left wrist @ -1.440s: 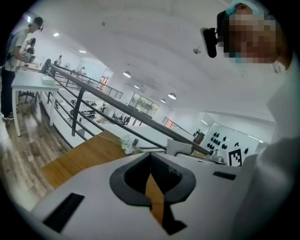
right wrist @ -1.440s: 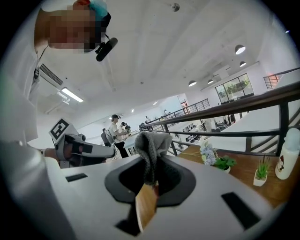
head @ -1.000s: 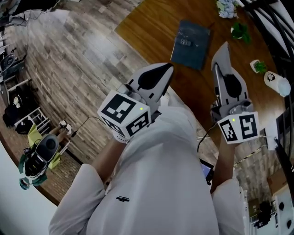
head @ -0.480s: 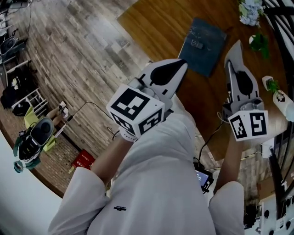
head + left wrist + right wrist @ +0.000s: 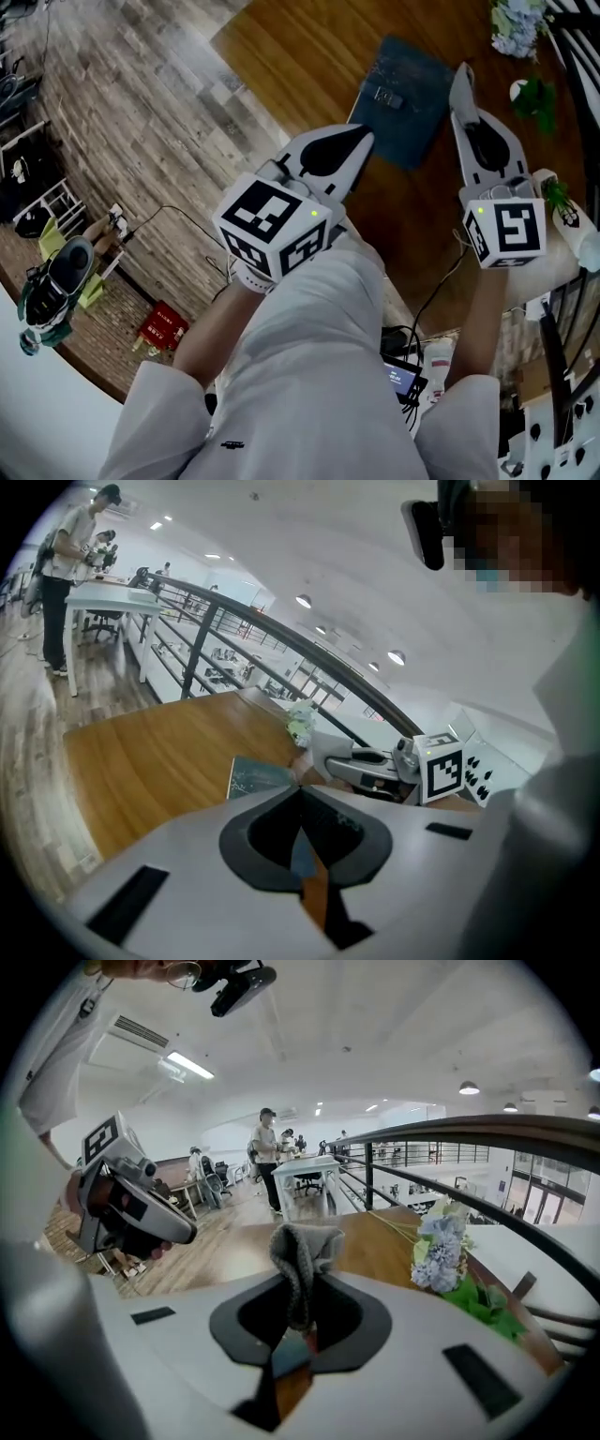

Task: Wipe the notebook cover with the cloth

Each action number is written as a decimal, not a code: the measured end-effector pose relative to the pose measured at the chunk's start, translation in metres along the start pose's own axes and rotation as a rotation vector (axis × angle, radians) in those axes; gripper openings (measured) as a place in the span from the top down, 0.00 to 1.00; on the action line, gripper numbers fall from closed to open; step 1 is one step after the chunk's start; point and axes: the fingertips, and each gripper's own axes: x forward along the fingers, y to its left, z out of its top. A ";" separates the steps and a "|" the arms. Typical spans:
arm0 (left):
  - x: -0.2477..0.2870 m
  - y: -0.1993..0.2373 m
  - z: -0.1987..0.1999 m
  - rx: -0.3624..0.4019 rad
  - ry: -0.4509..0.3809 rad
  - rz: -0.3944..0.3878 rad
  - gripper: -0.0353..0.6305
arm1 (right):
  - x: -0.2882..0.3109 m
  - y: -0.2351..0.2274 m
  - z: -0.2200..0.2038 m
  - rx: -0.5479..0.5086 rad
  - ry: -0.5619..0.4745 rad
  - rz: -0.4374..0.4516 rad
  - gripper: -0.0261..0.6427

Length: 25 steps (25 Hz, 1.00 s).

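A dark blue notebook (image 5: 403,89) lies flat on the brown wooden table (image 5: 291,47); in the left gripper view the notebook (image 5: 258,778) shows just past the jaws. My right gripper (image 5: 459,82) hovers at the notebook's right edge. In the right gripper view it (image 5: 302,1283) is shut on a grey cloth (image 5: 302,1255) that sticks up in a fold above the jaws. My left gripper (image 5: 354,141) is held nearer to me, short of the notebook's near edge. Its jaws (image 5: 302,794) are shut with nothing between them.
Pale blue flowers (image 5: 516,23) and a small green plant (image 5: 536,98) sit on the table to the right of the notebook, near a dark railing (image 5: 450,1138). A white bottle (image 5: 577,225) stands at the far right. The table's edge runs diagonally; below it, a cable, a red box (image 5: 161,328) and shoes lie on the floor.
Both grippers have moved forward towards the notebook. The right gripper's tip now reaches alongside the notebook's right edge. The cloth stays clamped.
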 end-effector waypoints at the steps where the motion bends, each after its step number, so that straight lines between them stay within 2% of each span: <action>1: 0.004 0.001 -0.003 0.000 0.008 0.000 0.92 | 0.004 -0.005 -0.003 -0.002 0.015 0.004 0.90; 10: 0.048 0.024 -0.040 0.011 0.116 0.017 0.92 | 0.041 -0.037 -0.029 -0.057 0.130 0.003 0.90; 20: 0.071 0.040 -0.050 0.025 0.179 0.039 0.92 | 0.069 -0.052 -0.042 -0.095 0.195 -0.004 0.89; 25: 0.078 0.046 -0.063 -0.003 0.205 0.038 0.92 | 0.076 -0.053 -0.051 -0.102 0.218 -0.010 0.89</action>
